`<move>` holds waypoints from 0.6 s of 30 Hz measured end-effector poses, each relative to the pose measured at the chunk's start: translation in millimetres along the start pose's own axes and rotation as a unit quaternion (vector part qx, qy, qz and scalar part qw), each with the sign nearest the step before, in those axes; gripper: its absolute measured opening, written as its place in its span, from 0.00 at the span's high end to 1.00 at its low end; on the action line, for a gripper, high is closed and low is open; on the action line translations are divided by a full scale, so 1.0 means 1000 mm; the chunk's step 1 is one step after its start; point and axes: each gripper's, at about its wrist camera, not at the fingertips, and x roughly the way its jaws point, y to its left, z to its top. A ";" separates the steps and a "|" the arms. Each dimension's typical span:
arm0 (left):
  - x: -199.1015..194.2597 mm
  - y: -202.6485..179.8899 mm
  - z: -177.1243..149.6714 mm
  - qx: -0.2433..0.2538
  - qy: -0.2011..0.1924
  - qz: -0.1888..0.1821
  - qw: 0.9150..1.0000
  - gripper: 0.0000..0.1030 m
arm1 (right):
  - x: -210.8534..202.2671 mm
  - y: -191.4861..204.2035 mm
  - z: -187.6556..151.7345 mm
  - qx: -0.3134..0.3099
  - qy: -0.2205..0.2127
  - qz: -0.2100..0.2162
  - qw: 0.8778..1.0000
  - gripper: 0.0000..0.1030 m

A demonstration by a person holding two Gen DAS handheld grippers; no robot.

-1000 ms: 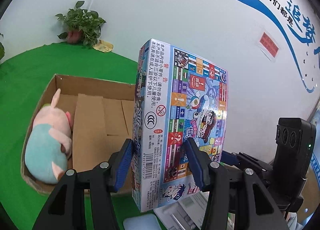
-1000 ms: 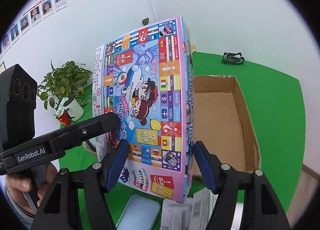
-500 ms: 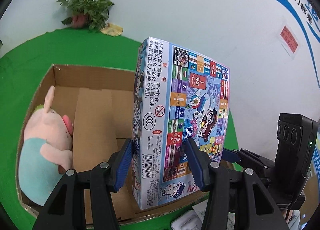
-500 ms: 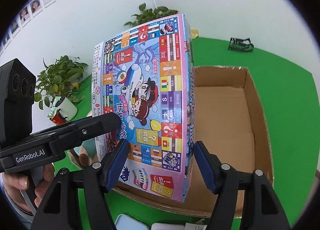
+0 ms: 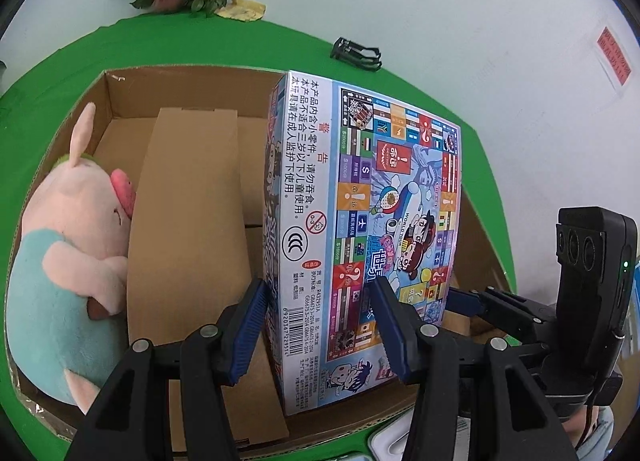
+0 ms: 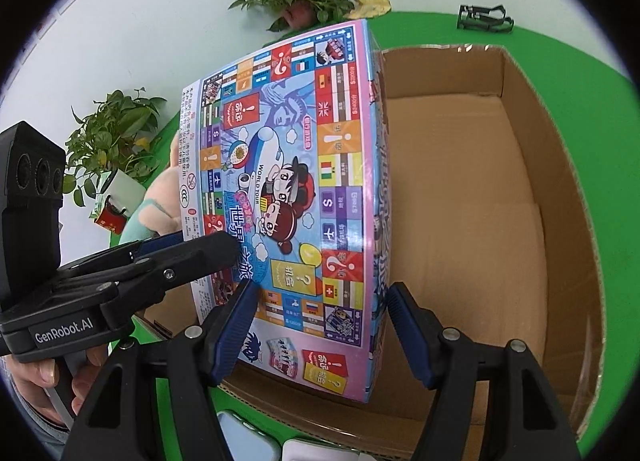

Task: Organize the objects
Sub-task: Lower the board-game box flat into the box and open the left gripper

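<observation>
Both hand-held grippers (image 5: 316,325) (image 6: 320,325) clamp the board-game box (image 5: 360,229) above the carton (image 5: 192,221); a plush pig (image 5: 68,261) fills its left end.

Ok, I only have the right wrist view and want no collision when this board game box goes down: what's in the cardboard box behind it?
Observer: A plush pig lies along the left wall of the cardboard box.
Operator: Is anything between the pig and the game?
Observer: Only a bare cardboard flap, flat on the floor beside the board game box.
Operator: How is the other gripper holding it?
Observer: The left hand-held gripper straddles the narrow barcode side, one pad on each broad face.
</observation>
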 end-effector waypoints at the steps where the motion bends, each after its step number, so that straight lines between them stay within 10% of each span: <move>1: 0.002 0.000 -0.001 0.000 0.004 0.003 1.000 0.51 | 0.002 -0.003 -0.001 0.006 0.008 0.006 1.000 0.35; 18: -0.001 0.001 -0.010 -0.001 0.016 -0.011 1.000 0.52 | 0.022 -0.010 0.004 0.024 0.059 -0.008 0.998 0.35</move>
